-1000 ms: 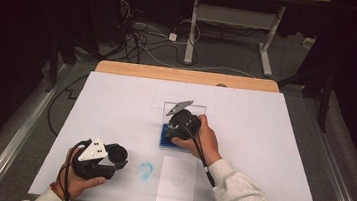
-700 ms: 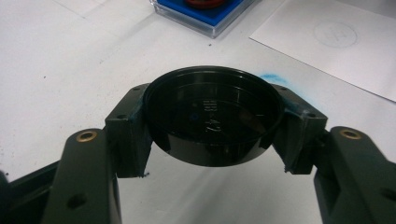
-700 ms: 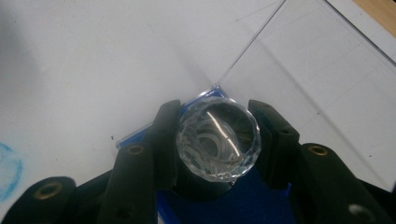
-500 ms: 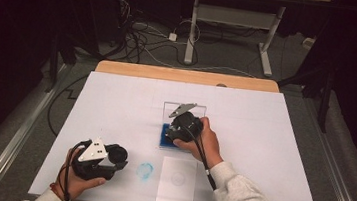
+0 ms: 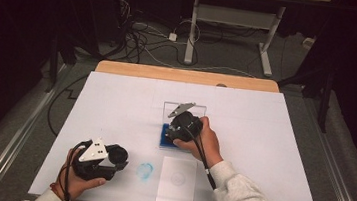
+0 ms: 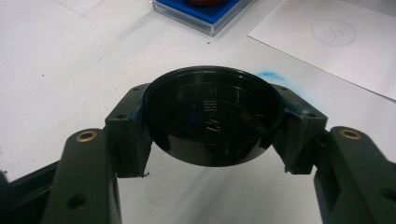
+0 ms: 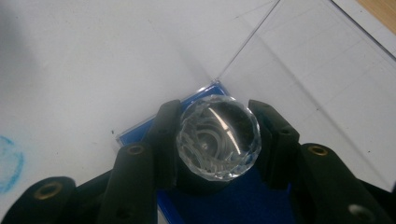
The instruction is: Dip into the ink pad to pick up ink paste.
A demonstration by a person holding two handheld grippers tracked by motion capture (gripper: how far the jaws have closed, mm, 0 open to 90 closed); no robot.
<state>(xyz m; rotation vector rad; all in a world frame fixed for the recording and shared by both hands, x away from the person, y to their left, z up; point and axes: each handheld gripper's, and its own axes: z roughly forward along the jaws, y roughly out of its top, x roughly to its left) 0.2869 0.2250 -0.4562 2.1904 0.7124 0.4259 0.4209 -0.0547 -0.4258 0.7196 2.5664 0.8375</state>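
My right gripper (image 7: 217, 140) is clenched on a stamp with a faceted clear top (image 7: 218, 142), holding it over the blue ink pad (image 7: 252, 198) in its clear hinged case (image 7: 322, 74); in the high view that gripper (image 5: 180, 126) sits over the case (image 5: 172, 140) near the middle of the bench (image 5: 273, 140). My left gripper (image 6: 212, 121) grips a round black lid (image 6: 212, 119) across its rim and hovers low over the bench at my near left, seen from above at (image 5: 110, 161). A blue ink smear (image 5: 145, 171) lies just beside it, and the white sheet with a faint printed circle (image 5: 177, 182) rests between my hands, close to the bench's near edge.

I judge the main risk to be the stamp slipping: the jaws meet it just below the glossy faceted top, and a tilted press into the pad could twist it loose or ink it unevenly. Carrying it to the sheet, a low pass could add another smear to the bench, and an off-centre landing would miss the circle. The lid, pinched at its rim, could pop out if I squeeze harder.
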